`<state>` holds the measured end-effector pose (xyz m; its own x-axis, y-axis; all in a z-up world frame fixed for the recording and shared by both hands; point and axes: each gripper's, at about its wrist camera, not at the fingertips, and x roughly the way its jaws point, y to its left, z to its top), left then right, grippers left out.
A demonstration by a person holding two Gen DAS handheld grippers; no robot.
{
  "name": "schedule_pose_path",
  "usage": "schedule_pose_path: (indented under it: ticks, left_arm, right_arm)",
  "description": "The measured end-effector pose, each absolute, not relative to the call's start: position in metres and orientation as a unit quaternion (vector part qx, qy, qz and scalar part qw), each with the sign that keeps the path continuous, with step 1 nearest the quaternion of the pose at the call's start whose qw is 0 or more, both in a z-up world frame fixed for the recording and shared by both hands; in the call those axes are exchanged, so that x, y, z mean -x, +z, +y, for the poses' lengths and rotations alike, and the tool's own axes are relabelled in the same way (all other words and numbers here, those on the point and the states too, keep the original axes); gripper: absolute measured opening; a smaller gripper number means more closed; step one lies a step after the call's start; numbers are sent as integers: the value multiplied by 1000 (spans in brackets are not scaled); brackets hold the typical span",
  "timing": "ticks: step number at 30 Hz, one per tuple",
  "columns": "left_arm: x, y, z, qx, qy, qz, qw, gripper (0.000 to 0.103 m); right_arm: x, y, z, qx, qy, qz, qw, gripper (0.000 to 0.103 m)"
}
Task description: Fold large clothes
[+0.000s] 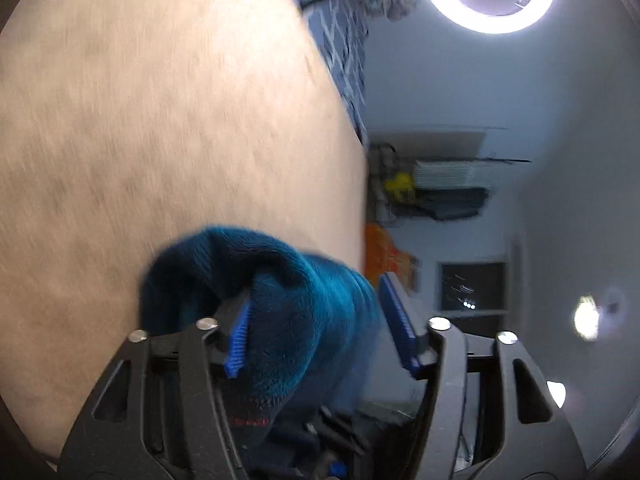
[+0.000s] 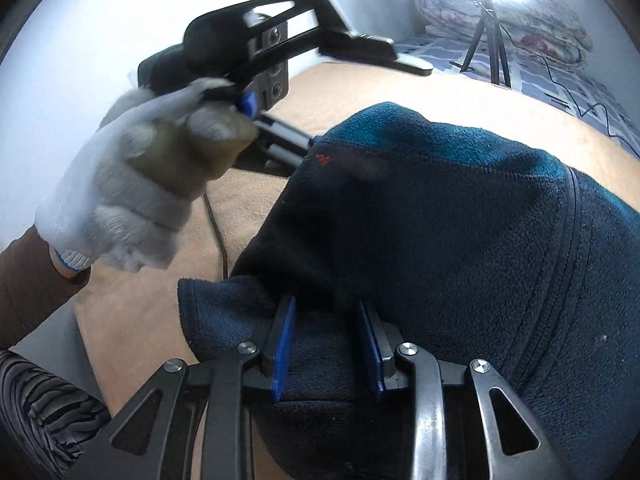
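Fleece, a dark blue soft garment, lies bunched on the beige table surface. My right gripper is clamped on its fold. In my left gripper, cloth touches one blue pad; the other pad stands apart, nothing gripped.

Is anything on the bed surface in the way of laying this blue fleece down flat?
Nothing visible blocks it. The tan surface ahead of the left gripper is bare, and the blue fleece bunches between both grippers. Only a thin dark cable crosses the surface beside the gloved hand.
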<state>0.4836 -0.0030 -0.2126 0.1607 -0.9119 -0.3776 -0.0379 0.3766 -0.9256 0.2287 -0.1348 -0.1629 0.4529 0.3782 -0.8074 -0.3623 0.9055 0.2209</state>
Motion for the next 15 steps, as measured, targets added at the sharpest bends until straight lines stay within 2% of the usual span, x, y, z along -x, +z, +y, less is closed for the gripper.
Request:
schedule_pose_path:
  ticks: [1,2,3,5,7,15]
  left_arm:
    - [-484,-205,-9,402,-338,539,658,35]
    - [-482,-201,-15,372,-324,537,684,27]
    - [-480,-200,-21,338,-309,535,710,23]
    - [-482,-210,-29,288,-272,535,746,20]
    - [-483,-215,-25,294,-267,538,744,20]
    - [-454,-178,22,320,-289,502,750,17]
  right_arm:
    - [-225,-162,-134,-8,217,476,852,33]
    - [-223,-162,-134,-6,217,476,853,33]
    - [-223,-162,-133,-6,216,475,853,33]
    - [-222,-164,-132,-9,215,478,852,33]
    - [-225,-168,-130,-5,211,479,852,33]
    - [-221,-164,-139,-15,226,481,847,31]
